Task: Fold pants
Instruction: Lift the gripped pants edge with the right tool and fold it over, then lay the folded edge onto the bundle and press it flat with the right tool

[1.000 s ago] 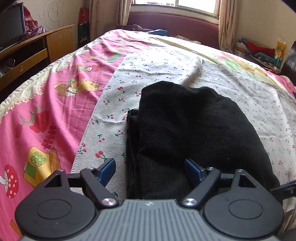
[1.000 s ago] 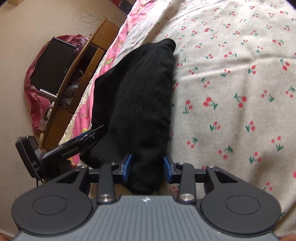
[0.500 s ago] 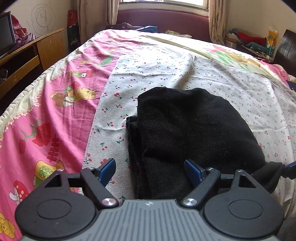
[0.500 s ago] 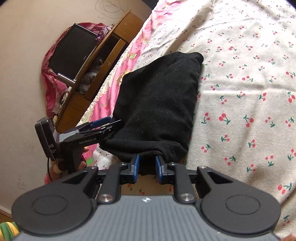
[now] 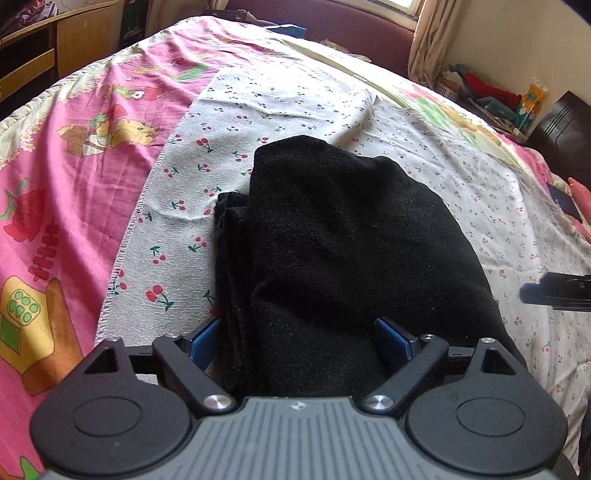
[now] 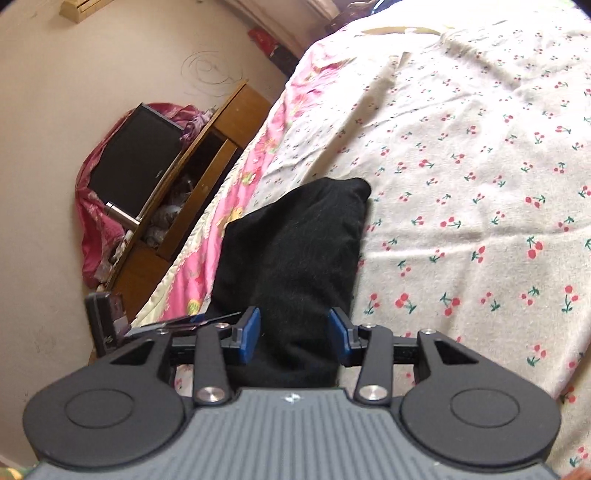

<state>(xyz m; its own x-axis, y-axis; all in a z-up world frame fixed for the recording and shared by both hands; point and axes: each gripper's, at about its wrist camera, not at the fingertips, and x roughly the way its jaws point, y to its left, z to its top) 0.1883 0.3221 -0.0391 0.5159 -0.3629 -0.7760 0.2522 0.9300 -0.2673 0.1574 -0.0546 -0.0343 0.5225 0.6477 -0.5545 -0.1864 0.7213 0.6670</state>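
Black pants lie folded into a thick bundle on a white cherry-print cloth on the bed. My left gripper hovers over their near end. Its jaws are wide and still opening, the blue pads straddling the fabric without pressing. In the right wrist view the pants stretch away from my right gripper. Its jaws are opening, with the near end of the bundle loose between the pads. The right gripper's tip shows at the edge of the left view. The left gripper shows side-on in the right view.
A pink cartoon sheet covers the bed's left side. A wooden desk with a dark screen stands beside the bed. A purple headboard, curtains and a clutter of clothes are at the far end.
The right gripper pinched the pants' near edge half a second ago; now its jaws have spread and it sits higher. The left gripper tilted down closer to the bundle and widened.
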